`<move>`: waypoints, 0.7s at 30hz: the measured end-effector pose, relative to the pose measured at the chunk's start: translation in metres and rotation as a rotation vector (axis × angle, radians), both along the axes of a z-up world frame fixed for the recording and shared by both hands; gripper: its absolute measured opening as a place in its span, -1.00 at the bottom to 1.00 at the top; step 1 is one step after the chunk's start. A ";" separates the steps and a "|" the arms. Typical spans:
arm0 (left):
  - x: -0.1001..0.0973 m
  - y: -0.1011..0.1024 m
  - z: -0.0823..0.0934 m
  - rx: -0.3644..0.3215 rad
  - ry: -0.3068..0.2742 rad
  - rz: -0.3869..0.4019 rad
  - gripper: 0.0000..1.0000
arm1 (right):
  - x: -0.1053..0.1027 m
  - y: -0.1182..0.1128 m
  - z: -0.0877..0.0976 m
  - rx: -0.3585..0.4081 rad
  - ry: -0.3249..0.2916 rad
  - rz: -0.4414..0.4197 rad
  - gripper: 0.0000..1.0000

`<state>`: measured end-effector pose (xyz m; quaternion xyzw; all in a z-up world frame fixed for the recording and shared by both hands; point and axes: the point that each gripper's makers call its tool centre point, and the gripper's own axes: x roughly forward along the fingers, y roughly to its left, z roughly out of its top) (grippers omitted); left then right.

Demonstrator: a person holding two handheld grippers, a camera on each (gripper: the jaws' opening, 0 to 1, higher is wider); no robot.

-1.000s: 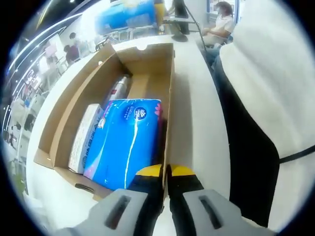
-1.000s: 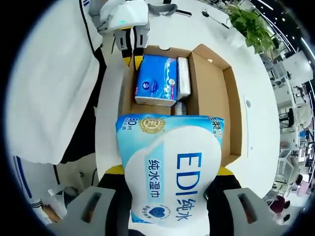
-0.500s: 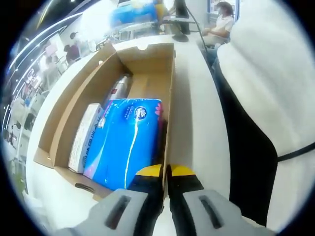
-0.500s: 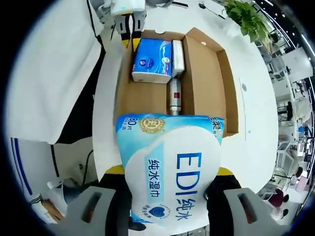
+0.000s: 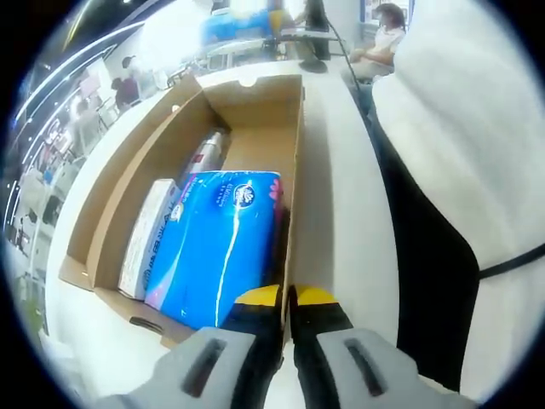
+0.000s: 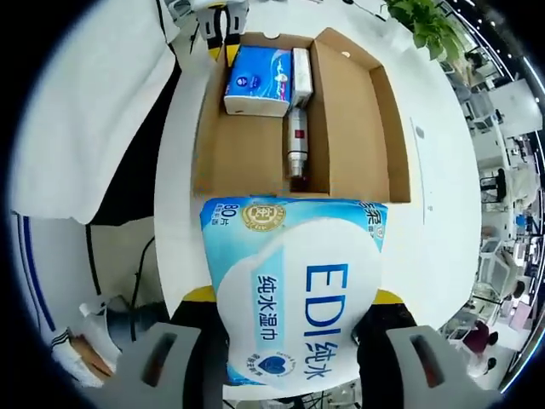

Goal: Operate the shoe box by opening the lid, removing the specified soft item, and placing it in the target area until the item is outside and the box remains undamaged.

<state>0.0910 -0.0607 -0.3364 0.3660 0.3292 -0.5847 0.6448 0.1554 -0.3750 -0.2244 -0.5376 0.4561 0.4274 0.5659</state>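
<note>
Now the right gripper (image 6: 294,298), clamped on the wet-wipe pack (image 6: 294,290), has drawn clear of the shoe box (image 6: 375,102) at upper frame, so removal looks done; the left gripper (image 5: 285,298) stays pinched on the box wall.

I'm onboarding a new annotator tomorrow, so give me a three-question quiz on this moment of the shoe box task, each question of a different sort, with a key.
1. True or false: the right gripper is shut on the wet wipes pack.
2. Multiple choice: in the left gripper view, the left gripper is shut on which part of the shoe box? A) its far end wall B) its long side wall nearest the person C) its open lid flap
3. Fill in: inside the box, the blue tissue pack lies between the box wall and a flat ___ box, with a silver bottle beyond.

Key: 1 true; 2 B; 3 white.
</note>
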 end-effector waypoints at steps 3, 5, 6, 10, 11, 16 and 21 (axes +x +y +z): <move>0.000 0.000 0.000 0.001 0.000 0.001 -0.94 | 0.000 -0.005 -0.004 -0.004 0.010 -0.005 0.17; 0.000 0.000 0.000 0.000 -0.001 0.002 -0.94 | 0.000 -0.008 -0.007 0.004 0.010 -0.013 0.16; 0.000 0.000 0.000 0.000 -0.002 0.002 -0.94 | 0.001 -0.009 -0.008 0.007 0.010 -0.018 0.15; 0.000 0.000 0.000 0.001 -0.002 0.003 -0.94 | 0.001 -0.012 -0.018 0.016 0.021 -0.028 0.14; 0.000 0.000 0.000 0.001 -0.002 0.003 -0.94 | 0.001 -0.013 -0.020 0.016 0.023 -0.027 0.14; 0.000 0.000 0.000 0.002 -0.003 0.007 -0.93 | 0.005 -0.020 -0.036 0.013 0.029 -0.036 0.13; 0.000 0.000 0.000 0.004 -0.002 0.006 -0.93 | 0.007 -0.021 -0.046 0.012 0.030 -0.033 0.13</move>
